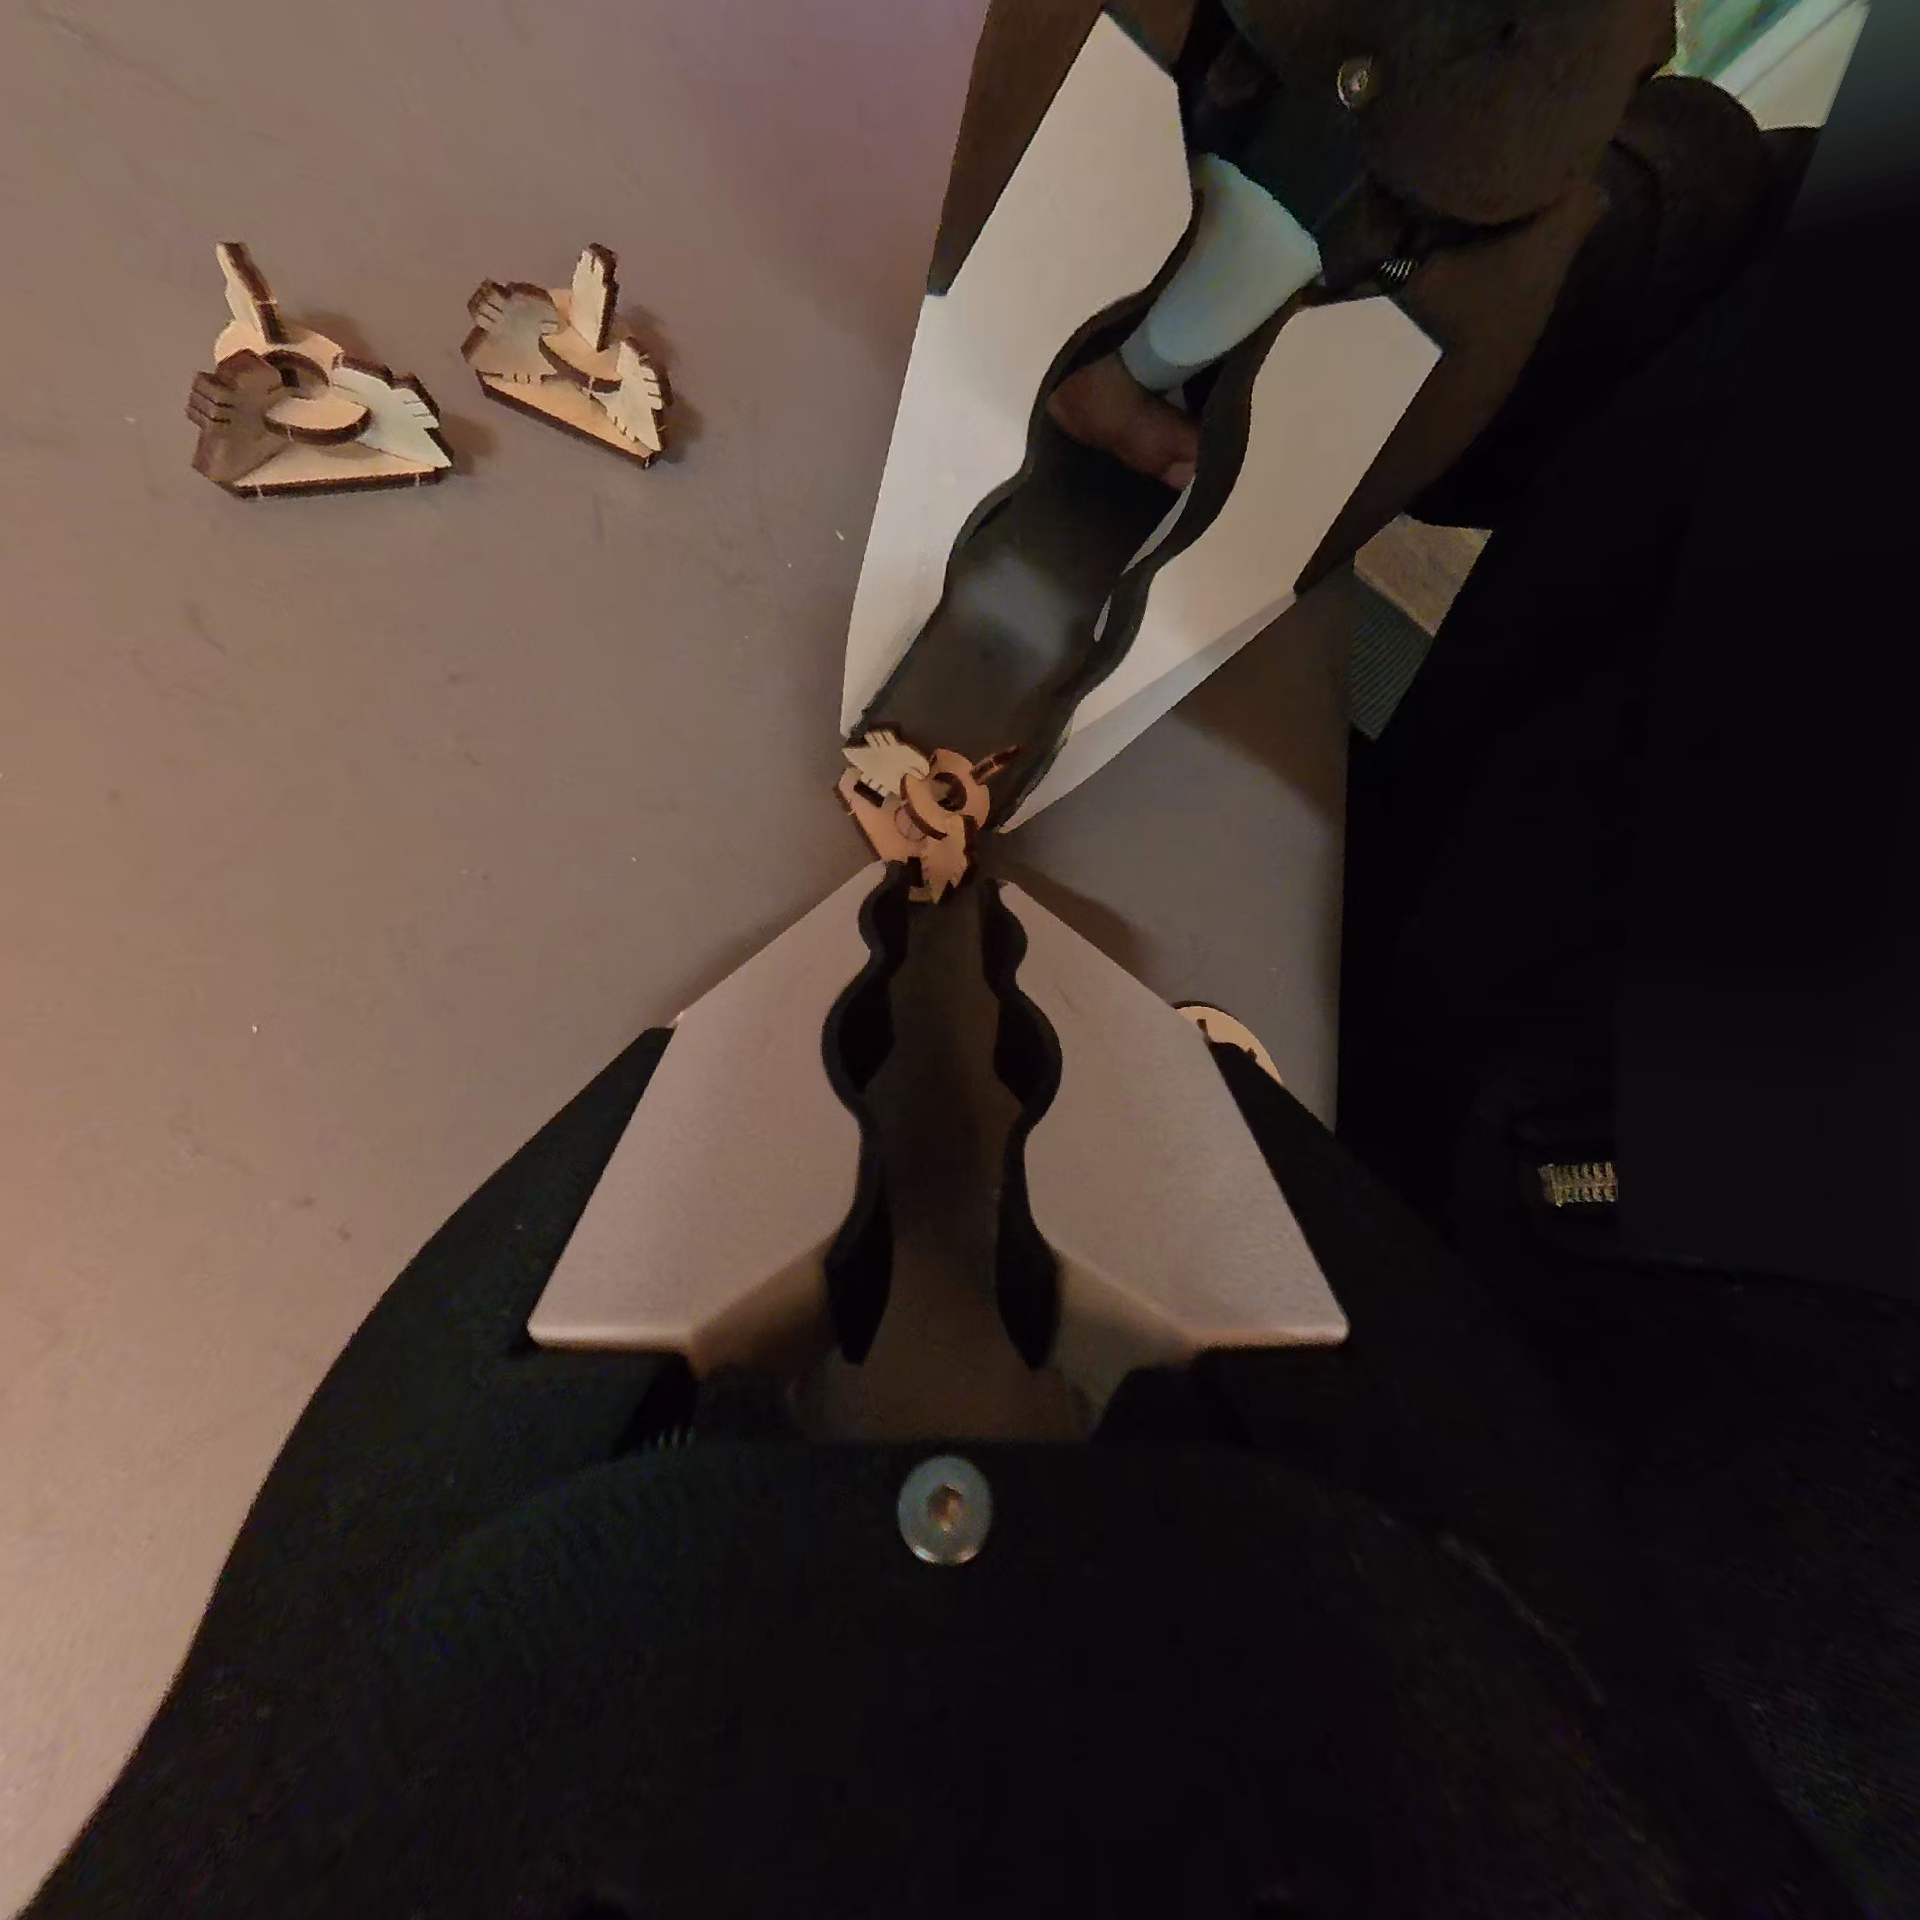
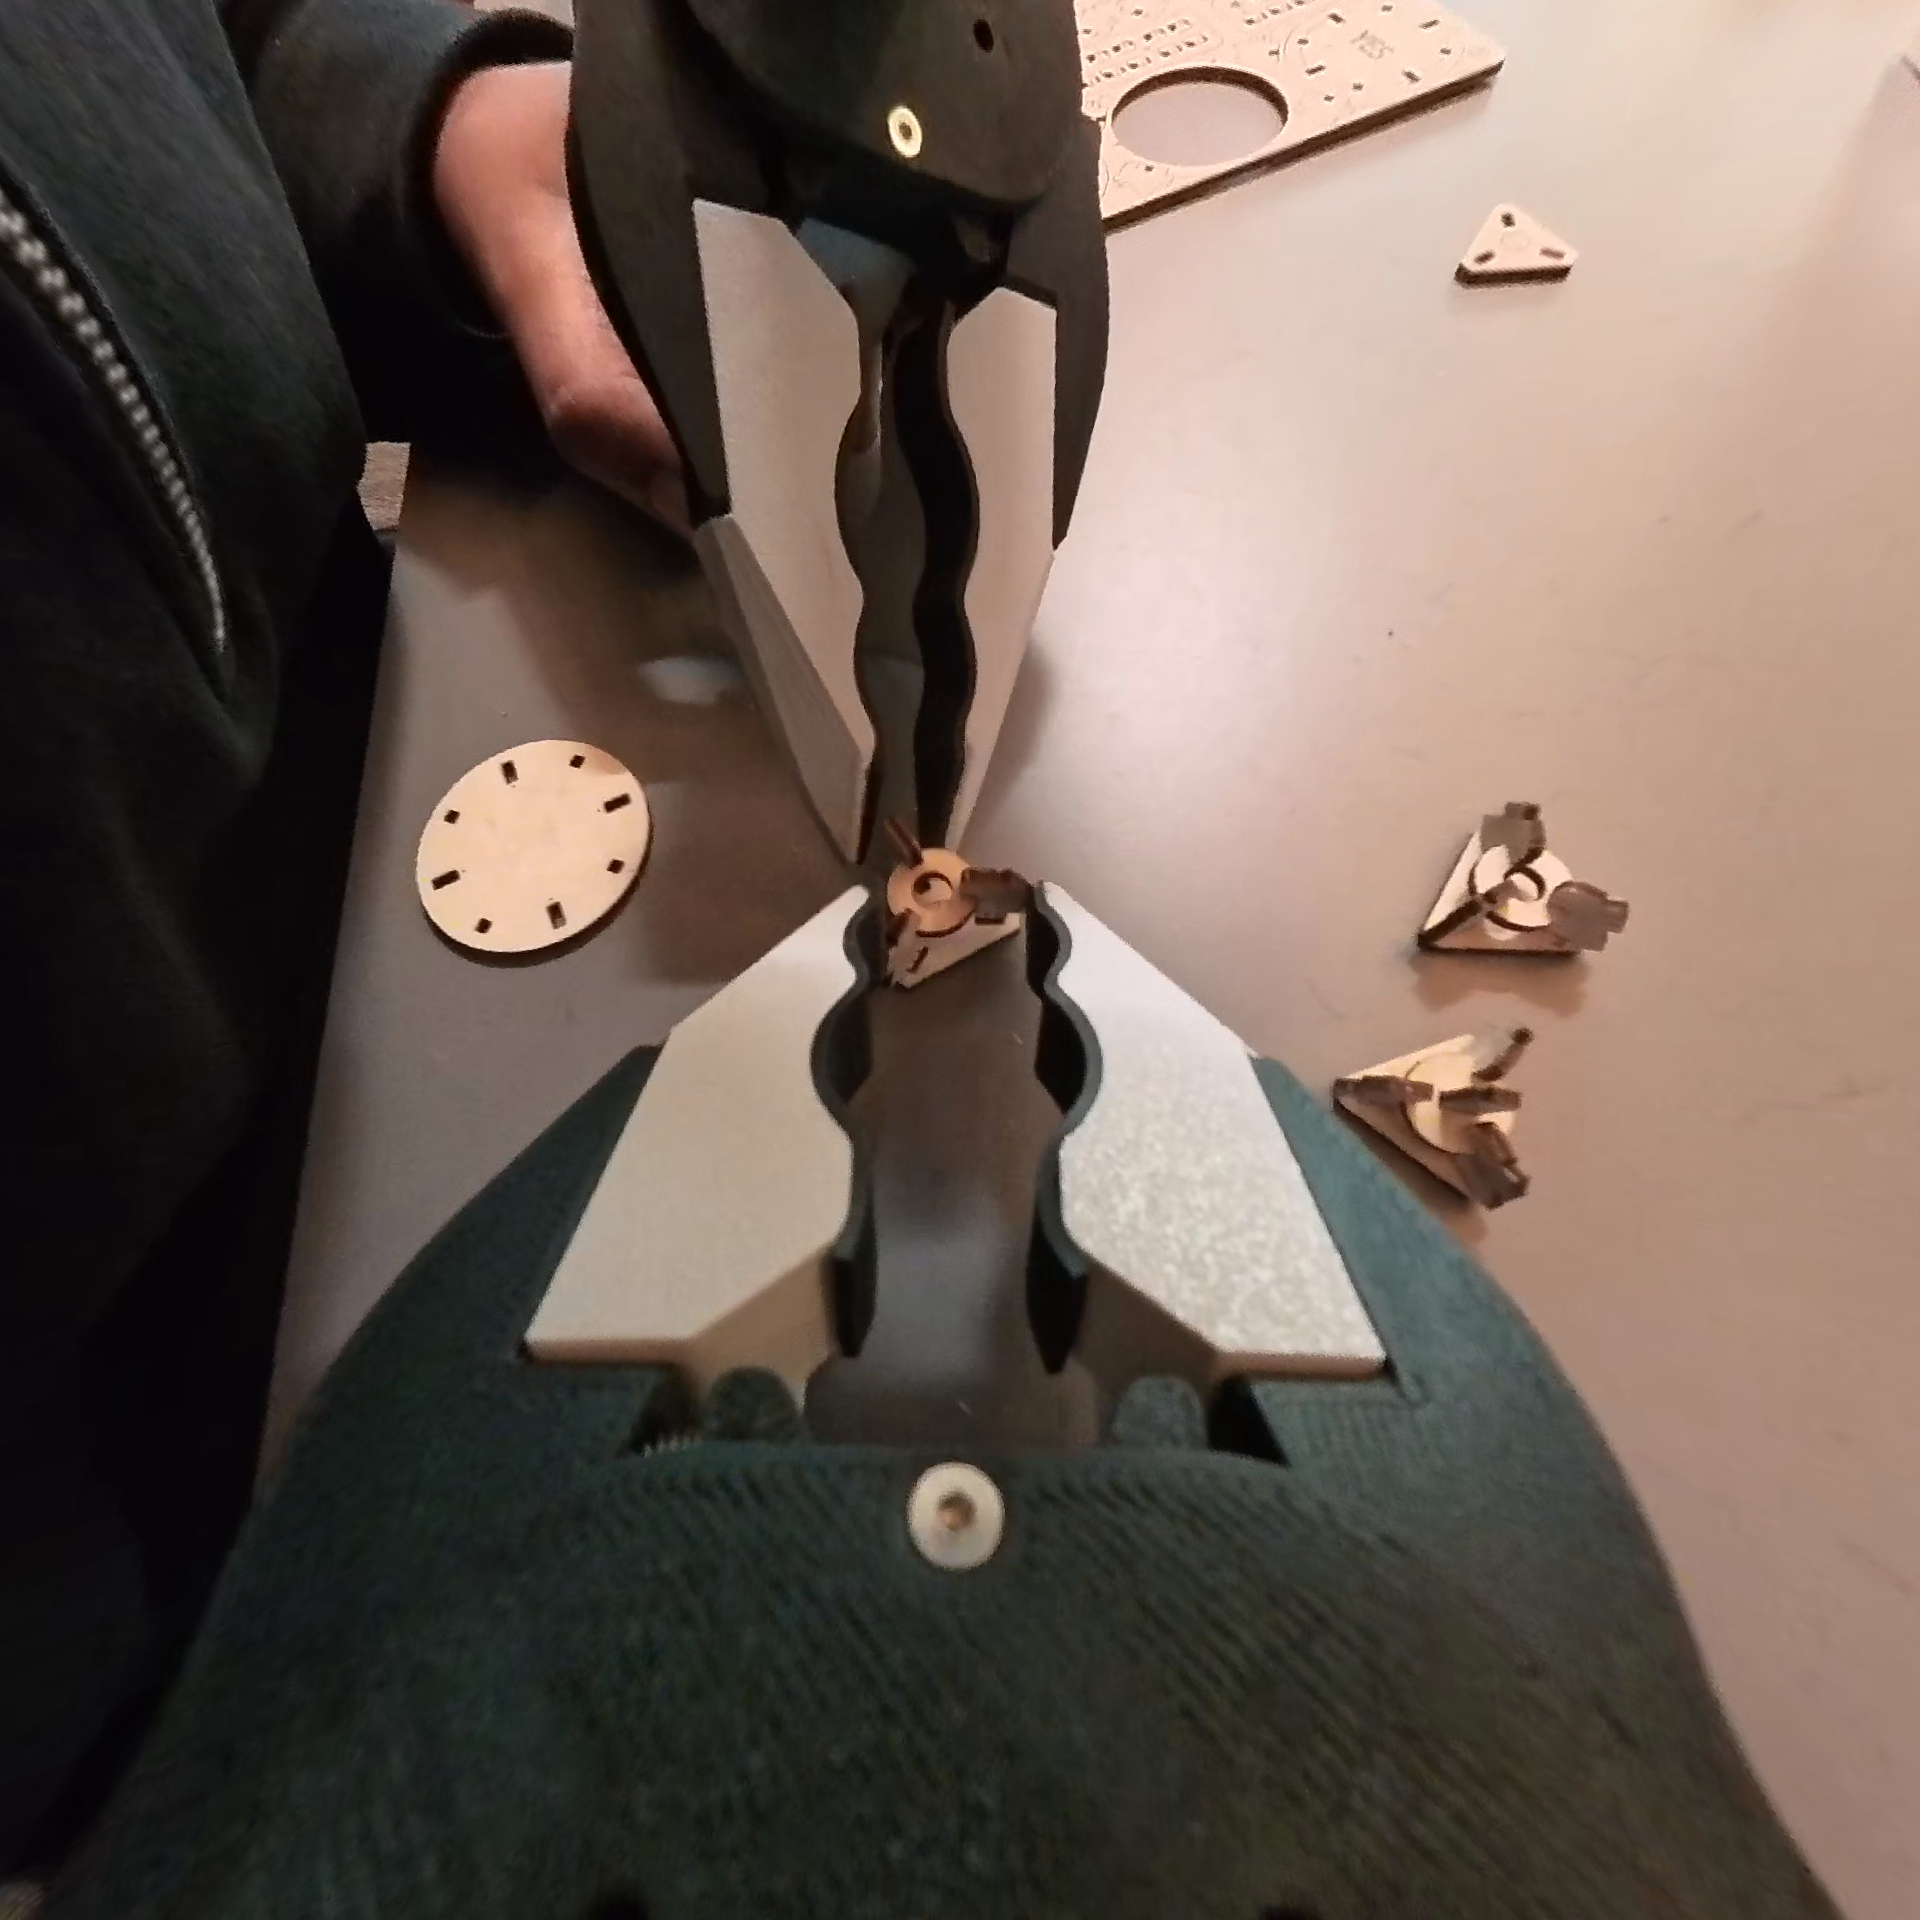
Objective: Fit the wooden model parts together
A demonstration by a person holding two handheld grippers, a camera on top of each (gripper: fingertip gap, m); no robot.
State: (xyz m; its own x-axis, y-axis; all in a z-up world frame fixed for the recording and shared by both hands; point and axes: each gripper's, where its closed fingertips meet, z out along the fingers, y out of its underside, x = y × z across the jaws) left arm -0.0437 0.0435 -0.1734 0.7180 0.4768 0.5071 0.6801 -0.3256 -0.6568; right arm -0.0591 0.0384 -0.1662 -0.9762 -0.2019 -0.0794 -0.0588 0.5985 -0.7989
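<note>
- The small wooden assembly (image 2: 940, 920) is a pale laser-cut triangle base carrying a ring and three notched, feathered tabs with dark burnt edges.
- It is up off the grey table (image 2: 1351, 623), between the two grippers' tips.
- The right gripper (image 2: 948, 914) has its fingers around the triangle base, apparently pressing both sides.
- The left gripper (image 1: 925, 894) has its fingers nearly together, pinching the nearest tab.
- Two more such assemblies (image 2: 1517, 894) lie on the table, well apart from the fingers.
- One slotted wooden disc (image 2: 533, 844), one bare triangle plate (image 2: 1515, 247) and one cut-out sheet (image 2: 1278, 104).
</note>
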